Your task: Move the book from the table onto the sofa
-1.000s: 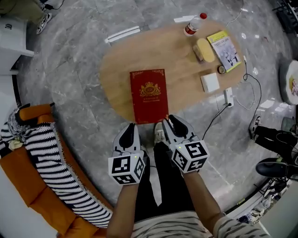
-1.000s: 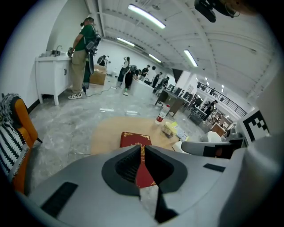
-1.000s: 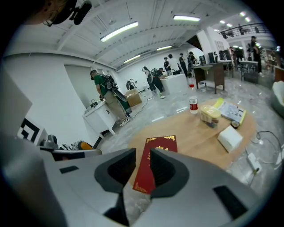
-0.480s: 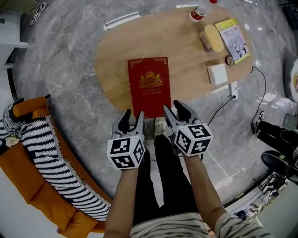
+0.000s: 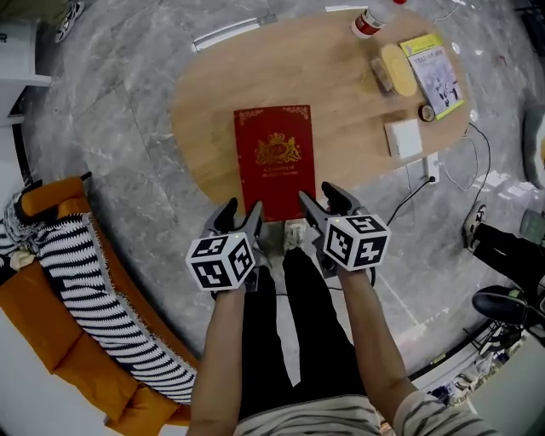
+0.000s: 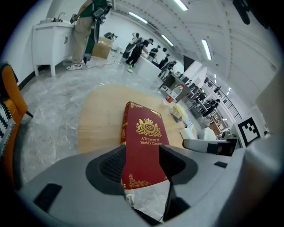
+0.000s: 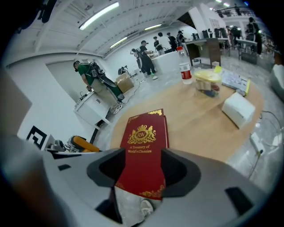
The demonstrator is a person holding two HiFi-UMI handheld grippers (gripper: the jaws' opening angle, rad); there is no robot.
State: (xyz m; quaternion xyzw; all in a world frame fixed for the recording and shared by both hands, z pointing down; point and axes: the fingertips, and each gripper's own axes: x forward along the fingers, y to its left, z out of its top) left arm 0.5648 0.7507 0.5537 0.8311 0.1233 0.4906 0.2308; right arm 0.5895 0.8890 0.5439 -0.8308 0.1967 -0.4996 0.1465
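A red book (image 5: pixel 274 160) with a gold crest lies flat on the oval wooden table (image 5: pixel 213 94), its near end at the table's front edge. My left gripper (image 5: pixel 239 214) hovers at the book's near left corner and my right gripper (image 5: pixel 322 199) at its near right corner. Both have just been opening their jaws, which stand wide. In the left gripper view the book (image 6: pixel 143 141) shows in the gap between the jaws of the left gripper (image 6: pixel 140 165), with no pad pressing on it. The right gripper view shows the book (image 7: pixel 145 144) likewise before the right gripper (image 7: pixel 141 170). The orange sofa (image 5: pixel 38 311) is at the lower left.
A striped blanket (image 5: pixel 94 289) drapes the sofa. On the table's far right are a bottle (image 5: pixel 368 20), a yellow booklet (image 5: pixel 434 72), a yellow block (image 5: pixel 398 70), a tape roll (image 5: pixel 427 112) and a white box (image 5: pixel 403 138). A power strip (image 5: pixel 430 168) and cable lie on the floor.
Both grippers have come down to the book's near edge, and their jaws have gone from shut to wide open. The book has not moved on the table.
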